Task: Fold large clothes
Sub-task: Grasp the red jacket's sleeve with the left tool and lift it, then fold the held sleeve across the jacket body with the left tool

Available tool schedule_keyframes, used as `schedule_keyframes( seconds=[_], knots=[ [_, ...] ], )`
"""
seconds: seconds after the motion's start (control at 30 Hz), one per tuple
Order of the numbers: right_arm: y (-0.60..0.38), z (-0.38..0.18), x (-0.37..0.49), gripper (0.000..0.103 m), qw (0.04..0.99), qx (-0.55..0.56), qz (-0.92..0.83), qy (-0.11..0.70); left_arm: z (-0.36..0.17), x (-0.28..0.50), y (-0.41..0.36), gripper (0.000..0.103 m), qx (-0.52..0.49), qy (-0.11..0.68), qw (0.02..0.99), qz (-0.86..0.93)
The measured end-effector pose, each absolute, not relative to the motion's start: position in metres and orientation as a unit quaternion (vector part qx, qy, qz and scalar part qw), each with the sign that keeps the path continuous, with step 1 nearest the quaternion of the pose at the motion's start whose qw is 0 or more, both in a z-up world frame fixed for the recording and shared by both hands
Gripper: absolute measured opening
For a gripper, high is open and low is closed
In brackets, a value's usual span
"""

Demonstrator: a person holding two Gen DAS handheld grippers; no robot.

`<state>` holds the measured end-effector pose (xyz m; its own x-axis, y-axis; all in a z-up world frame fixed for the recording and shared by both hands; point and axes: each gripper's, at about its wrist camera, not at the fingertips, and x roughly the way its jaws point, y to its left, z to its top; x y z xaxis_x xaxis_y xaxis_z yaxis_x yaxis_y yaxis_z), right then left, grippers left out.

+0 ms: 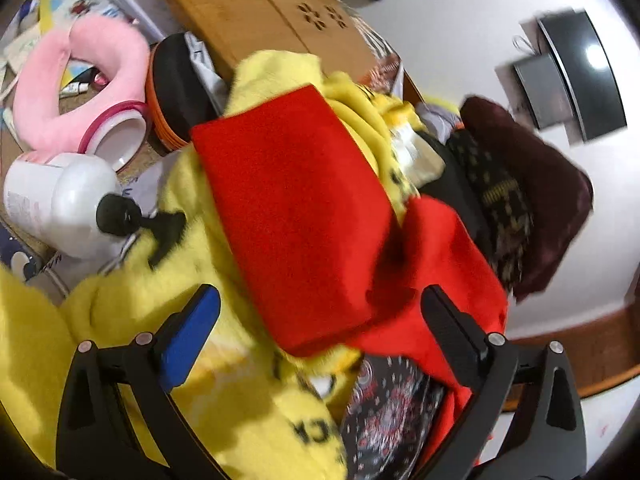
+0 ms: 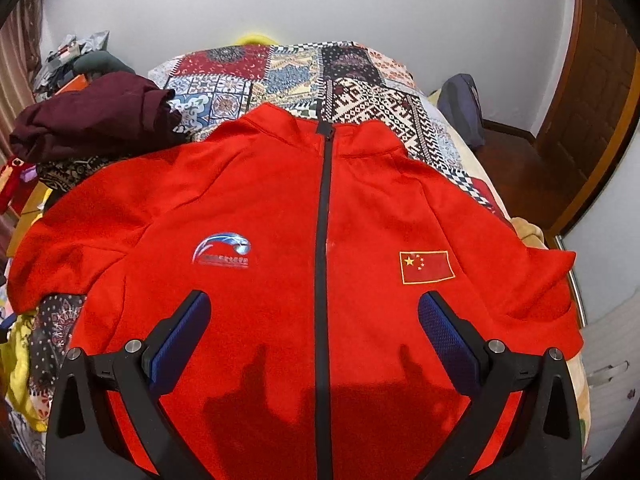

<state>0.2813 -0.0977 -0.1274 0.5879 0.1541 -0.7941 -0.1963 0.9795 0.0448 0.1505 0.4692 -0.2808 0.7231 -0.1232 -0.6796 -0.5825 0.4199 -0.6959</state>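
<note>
A red zip jacket (image 2: 260,208) lies front up and spread flat on the patterned bedspread (image 2: 352,80), collar toward the wall, with a black zipper (image 2: 323,240) down its middle. My right gripper (image 2: 314,312) hovers open above the jacket's lower chest, nothing between its fingers. In the left wrist view the jacket's red sleeve (image 1: 296,208) lies stretched over a yellow fleece garment (image 1: 224,384). My left gripper (image 1: 320,308) stands open around the sleeve's end, its pads apart from the cloth.
A dark maroon garment (image 2: 96,116) is piled at the bed's left side. Beside the bed lie a white bottle (image 1: 56,204), a pink neck pillow (image 1: 80,80) and a wooden board (image 1: 256,12). A wooden door (image 2: 592,112) stands at the right.
</note>
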Motion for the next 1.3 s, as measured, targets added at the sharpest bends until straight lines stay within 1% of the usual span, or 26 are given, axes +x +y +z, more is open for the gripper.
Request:
schedule_keyframes(
  seconds=[0.13, 0.17, 0.23, 0.27, 0.3, 0.43, 0.47, 0.5, 0.57, 0.6, 0.67, 0.8, 1.0, 1.17, 1.3],
  knots=[
    [-0.093, -0.133, 0.285, 0.103, 0.887, -0.029, 0.094, 0.451, -0.291, 0.163, 0.488, 0.085, -0.546, 0.324, 0.760, 0.135],
    [-0.092, -0.133, 0.285, 0.103, 0.887, -0.030, 0.093, 0.451, -0.293, 0.167, 0.490, 0.080, -0.550, 0.325, 0.758, 0.133],
    [-0.091, -0.133, 0.284, 0.103, 0.888, -0.033, 0.090, 0.451, -0.295, 0.176, 0.495, 0.075, -0.548, 0.329, 0.757, 0.134],
    [-0.091, -0.133, 0.284, 0.103, 0.888, -0.035, 0.090, 0.450, -0.294, 0.179, 0.495, 0.069, -0.538, 0.335, 0.761, 0.139],
    [-0.090, -0.132, 0.283, 0.103, 0.888, -0.036, 0.089, 0.450, -0.291, 0.183, 0.494, 0.061, -0.522, 0.345, 0.765, 0.149],
    [-0.087, -0.130, 0.281, 0.103, 0.889, -0.043, 0.088, 0.447, -0.272, 0.189, 0.483, 0.047, -0.445, 0.366, 0.795, 0.190],
    [-0.086, -0.129, 0.280, 0.103, 0.890, -0.044, 0.089, 0.446, -0.263, 0.192, 0.477, 0.039, -0.414, 0.370, 0.806, 0.203],
    [-0.086, -0.128, 0.280, 0.103, 0.890, -0.045, 0.090, 0.445, -0.254, 0.196, 0.471, 0.028, -0.383, 0.376, 0.816, 0.215],
    [-0.084, -0.125, 0.278, 0.103, 0.891, -0.045, 0.092, 0.443, -0.239, 0.200, 0.459, 0.016, -0.338, 0.384, 0.828, 0.230],
    [-0.084, -0.124, 0.278, 0.103, 0.891, -0.044, 0.094, 0.442, -0.229, 0.202, 0.453, 0.007, -0.320, 0.380, 0.837, 0.230],
    [-0.083, -0.120, 0.275, 0.103, 0.893, -0.044, 0.097, 0.438, -0.208, 0.202, 0.444, 0.006, -0.295, 0.363, 0.853, 0.230],
    [-0.086, -0.110, 0.271, 0.103, 0.898, -0.041, 0.103, 0.425, -0.143, 0.198, 0.416, 0.006, -0.246, 0.301, 0.894, 0.221],
    [-0.093, -0.099, 0.266, 0.103, 0.905, -0.035, 0.107, 0.410, -0.056, 0.201, 0.359, 0.006, -0.210, 0.216, 0.940, 0.163],
    [-0.103, -0.093, 0.268, 0.103, 0.908, -0.028, 0.114, 0.402, -0.013, 0.227, 0.309, 0.006, -0.198, 0.186, 0.957, 0.103],
    [-0.109, -0.092, 0.271, 0.103, 0.909, -0.025, 0.121, 0.397, 0.003, 0.259, 0.261, 0.006, -0.177, 0.183, 0.965, 0.066]
  ],
)
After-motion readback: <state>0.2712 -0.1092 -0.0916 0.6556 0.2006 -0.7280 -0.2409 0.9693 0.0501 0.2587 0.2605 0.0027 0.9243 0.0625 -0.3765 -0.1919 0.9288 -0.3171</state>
